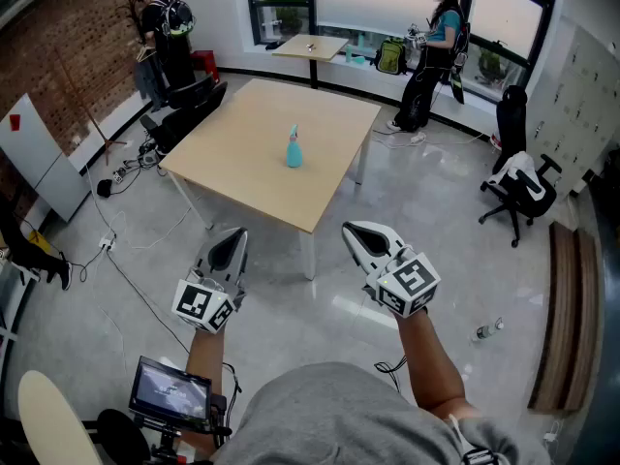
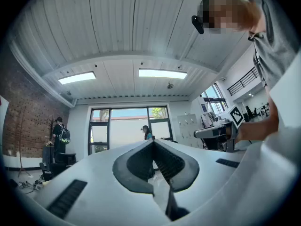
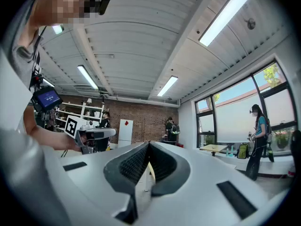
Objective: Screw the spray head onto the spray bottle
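Note:
A light blue spray bottle [image 1: 294,149] stands upright near the middle of a square wooden table [image 1: 242,168] well ahead of me in the head view. Both grippers hover over the floor short of the table's near corner. My left gripper [image 1: 235,235] is shut with nothing in it, its tips meeting in the left gripper view [image 2: 153,142]. My right gripper [image 1: 352,229] is also shut and empty, tips together in the right gripper view [image 3: 148,143]. I cannot make out a separate spray head from here.
A person [image 1: 431,46] stands by the far windows next to a small table [image 1: 310,46]; another [image 1: 165,32] stands at the brick wall. An office chair [image 1: 518,187] is at right, cables [image 1: 121,168] lie on the floor at left, a small bottle [image 1: 487,330] on the floor right.

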Demonstrator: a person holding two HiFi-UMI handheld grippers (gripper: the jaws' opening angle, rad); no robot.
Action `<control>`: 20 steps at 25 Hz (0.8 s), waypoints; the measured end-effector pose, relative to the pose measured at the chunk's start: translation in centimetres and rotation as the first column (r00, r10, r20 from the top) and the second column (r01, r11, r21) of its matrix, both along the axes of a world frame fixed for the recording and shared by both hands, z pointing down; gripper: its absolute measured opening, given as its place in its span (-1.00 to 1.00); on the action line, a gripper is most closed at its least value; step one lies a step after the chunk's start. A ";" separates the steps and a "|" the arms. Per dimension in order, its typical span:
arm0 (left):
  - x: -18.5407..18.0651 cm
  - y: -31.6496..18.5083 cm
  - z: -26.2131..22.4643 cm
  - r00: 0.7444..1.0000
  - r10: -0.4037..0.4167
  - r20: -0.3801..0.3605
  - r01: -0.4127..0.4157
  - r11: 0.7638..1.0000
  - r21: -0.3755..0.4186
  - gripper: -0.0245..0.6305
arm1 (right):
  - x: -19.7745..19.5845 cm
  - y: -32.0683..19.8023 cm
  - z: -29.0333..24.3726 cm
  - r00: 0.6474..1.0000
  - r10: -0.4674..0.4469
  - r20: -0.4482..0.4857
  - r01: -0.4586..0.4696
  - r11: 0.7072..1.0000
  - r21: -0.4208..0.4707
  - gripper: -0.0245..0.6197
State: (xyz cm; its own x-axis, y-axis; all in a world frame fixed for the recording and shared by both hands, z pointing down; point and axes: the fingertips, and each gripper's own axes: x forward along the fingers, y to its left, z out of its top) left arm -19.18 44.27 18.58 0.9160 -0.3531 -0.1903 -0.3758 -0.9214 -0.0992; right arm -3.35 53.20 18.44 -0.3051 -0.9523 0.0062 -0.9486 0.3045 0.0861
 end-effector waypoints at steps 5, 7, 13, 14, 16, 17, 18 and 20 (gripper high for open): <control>0.1 1.1 0.5 1.000 -0.002 0.003 0.002 1.000 -0.003 -0.91 | 0.0 1.0 0.4 1.000 -0.006 -0.002 0.006 1.000 0.004 -0.91; 0.1 1.3 0.6 1.000 -0.004 0.004 0.004 1.000 -0.002 -0.91 | 0.0 1.2 0.5 1.000 -0.006 0.001 0.006 1.000 0.004 -0.91; 0.8 1.9 0.5 1.000 -0.011 0.009 0.011 1.000 -0.001 -0.91 | 0.8 1.7 0.7 1.000 -0.008 0.016 0.008 1.000 -0.001 -0.91; 1.0 1.9 0.5 1.000 -0.012 0.009 0.012 1.000 -0.003 -0.91 | 1.0 1.8 0.7 1.000 -0.008 0.018 0.008 1.000 -0.002 -0.91; 1.4 1.9 0.6 1.000 -0.016 0.011 0.016 1.000 -0.005 -0.91 | 1.4 1.7 0.8 1.000 -0.010 0.021 0.010 1.000 -0.003 -0.91; 1.6 1.9 0.6 1.000 -0.018 0.011 0.018 1.000 -0.007 -0.91 | 1.7 1.7 0.8 1.000 -0.011 0.021 0.011 1.000 -0.004 -0.91; 1.9 1.8 0.7 1.000 -0.019 0.011 0.019 1.000 -0.009 -0.91 | 1.9 1.7 0.9 1.000 -0.011 0.022 0.011 1.000 -0.006 -0.91; 2.5 1.9 0.8 1.000 -0.019 0.017 0.020 1.000 -0.012 -0.91 | 2.6 1.7 1.1 1.000 -0.011 0.027 0.012 1.000 -0.009 -0.91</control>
